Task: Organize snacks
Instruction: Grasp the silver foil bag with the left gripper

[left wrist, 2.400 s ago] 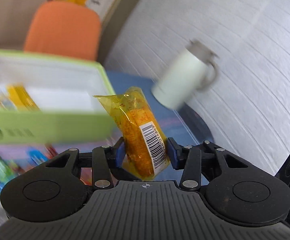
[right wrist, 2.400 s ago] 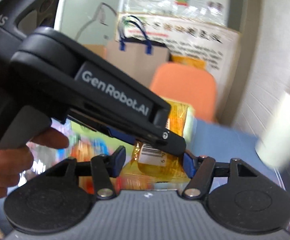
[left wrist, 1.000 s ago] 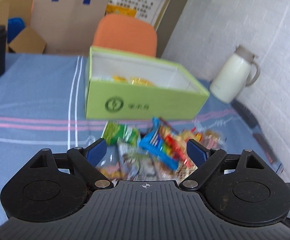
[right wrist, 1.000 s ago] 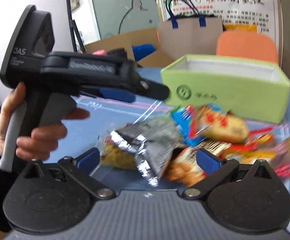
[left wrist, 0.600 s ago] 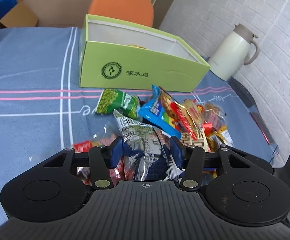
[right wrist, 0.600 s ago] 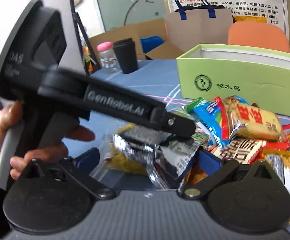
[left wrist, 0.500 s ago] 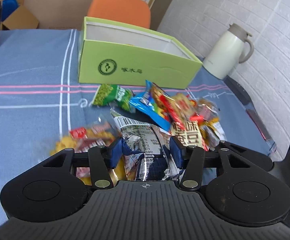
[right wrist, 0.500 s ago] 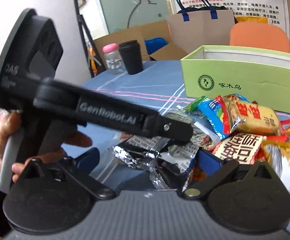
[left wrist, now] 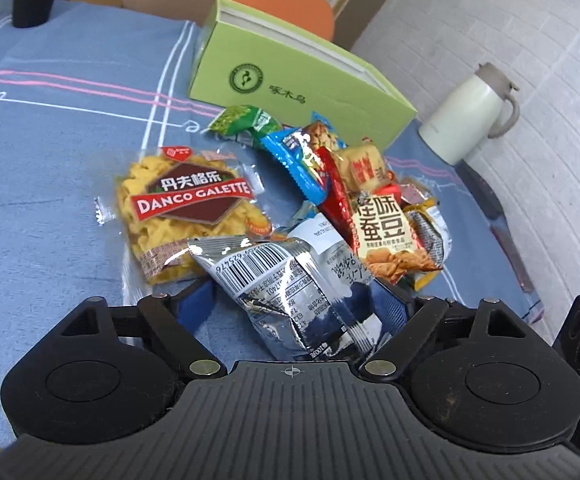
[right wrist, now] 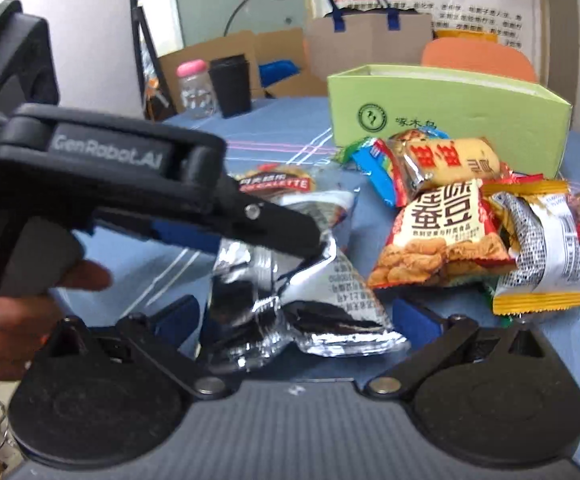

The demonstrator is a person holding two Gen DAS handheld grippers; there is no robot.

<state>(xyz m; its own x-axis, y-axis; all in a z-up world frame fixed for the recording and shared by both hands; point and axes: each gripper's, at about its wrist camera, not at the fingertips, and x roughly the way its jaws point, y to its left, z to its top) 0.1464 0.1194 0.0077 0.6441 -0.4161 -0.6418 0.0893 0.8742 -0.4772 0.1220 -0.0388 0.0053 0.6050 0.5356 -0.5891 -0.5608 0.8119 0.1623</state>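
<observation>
A crumpled silver snack packet (left wrist: 290, 292) lies on the blue tablecloth at the near edge of the snack pile. My left gripper (left wrist: 293, 300) straddles it, its jaws opening and the blue pads clear of the foil. In the right wrist view the same silver packet (right wrist: 290, 300) sits between the wide pads of my open right gripper (right wrist: 295, 316), and the left gripper (right wrist: 290, 240) comes in from the left with a fingertip on the packet's top. The green box (left wrist: 301, 80) stands behind the pile. A Danco Galette bag (left wrist: 186, 208) lies left of the silver packet.
A white jug (left wrist: 469, 120) stands right of the box near the brick wall. A black cup (right wrist: 232, 84) and a pink-capped bottle (right wrist: 194, 88) stand far left. An orange chair (left wrist: 282, 4) and a paper bag (right wrist: 365, 40) are behind the table.
The left gripper shut on the silver packet, pulled it toward the near side of the pile, then spread its jaws again. Both grippers came lower and closer to the snacks.
</observation>
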